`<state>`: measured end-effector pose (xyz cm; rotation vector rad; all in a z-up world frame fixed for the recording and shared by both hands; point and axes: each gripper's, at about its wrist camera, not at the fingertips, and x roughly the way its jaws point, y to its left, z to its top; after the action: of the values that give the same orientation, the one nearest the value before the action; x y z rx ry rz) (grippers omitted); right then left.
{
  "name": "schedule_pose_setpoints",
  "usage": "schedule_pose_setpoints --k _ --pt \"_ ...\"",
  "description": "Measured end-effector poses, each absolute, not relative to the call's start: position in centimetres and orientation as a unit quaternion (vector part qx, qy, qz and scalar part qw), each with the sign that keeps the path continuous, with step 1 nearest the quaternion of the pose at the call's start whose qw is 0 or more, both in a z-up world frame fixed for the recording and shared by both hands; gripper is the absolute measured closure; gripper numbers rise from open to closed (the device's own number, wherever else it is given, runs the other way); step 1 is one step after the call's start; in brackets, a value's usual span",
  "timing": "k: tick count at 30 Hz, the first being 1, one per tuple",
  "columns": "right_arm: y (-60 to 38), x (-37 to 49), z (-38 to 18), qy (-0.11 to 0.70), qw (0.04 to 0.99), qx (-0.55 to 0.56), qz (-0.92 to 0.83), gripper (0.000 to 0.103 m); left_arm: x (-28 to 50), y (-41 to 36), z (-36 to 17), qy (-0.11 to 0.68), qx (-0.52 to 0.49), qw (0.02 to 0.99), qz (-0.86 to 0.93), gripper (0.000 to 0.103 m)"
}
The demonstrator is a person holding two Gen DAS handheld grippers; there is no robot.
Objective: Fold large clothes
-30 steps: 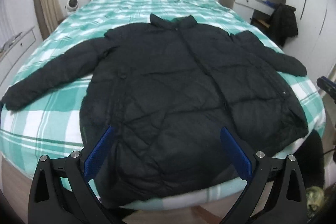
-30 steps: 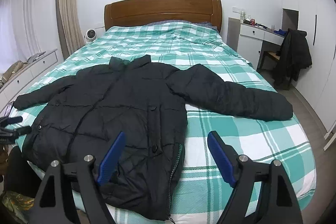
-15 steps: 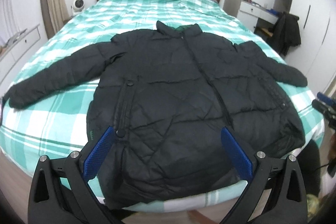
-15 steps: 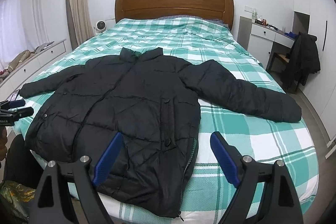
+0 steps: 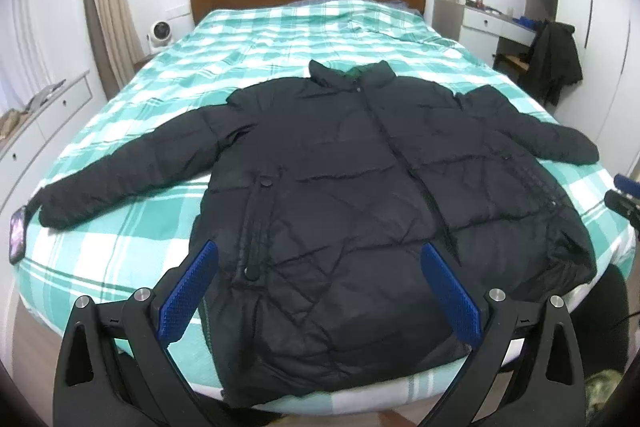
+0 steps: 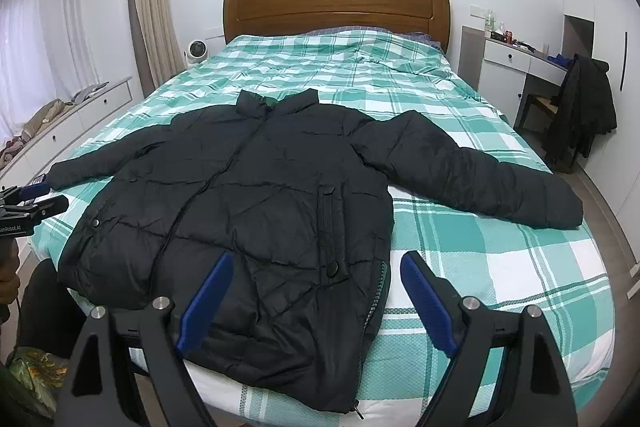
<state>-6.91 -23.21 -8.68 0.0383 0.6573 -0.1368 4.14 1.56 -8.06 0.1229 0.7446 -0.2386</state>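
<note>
Jacket [image 5: 360, 195] lies flat on bed [image 5: 280, 39], sleeves spread, unfolded. Puffy, soft, slippery; best pinched at cuff or hem. Left hand-held gripper [image 5: 320, 291] and right hand-held gripper [image 6: 316, 299] both gape, empty.

Black jacket [image 5: 360, 195] lies flat on bed [image 5: 280, 39], front up, both sleeves spread out. L gripper [image 5: 320, 263] hovers over hem w/ jaws wide, nothing between. Phone [image 5: 17, 235] by left cuff.
</note>
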Motion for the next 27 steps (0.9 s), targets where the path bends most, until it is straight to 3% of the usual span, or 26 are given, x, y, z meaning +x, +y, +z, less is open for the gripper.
schedule_pose_setpoints --k 18,23,27 --pt "-23.2 -6.1 -9.9 0.340 0.936 -0.007 -0.094 0.016 4.4 1.7 -8.7 0.371 0.059 0.921 -0.103 0.002" --pt "-30.7 -6.5 -10.7 0.342 0.925 0.074 -0.149 0.016 4.6 1.8 -8.5 0.373 0.059 0.920 -0.101 0.002" --pt "-41.0 -7.9 -11.4 0.310 0.903 0.199 -0.221 0.015 4.7 1.4 -8.1 0.369 0.070 0.922 -0.098 0.002"
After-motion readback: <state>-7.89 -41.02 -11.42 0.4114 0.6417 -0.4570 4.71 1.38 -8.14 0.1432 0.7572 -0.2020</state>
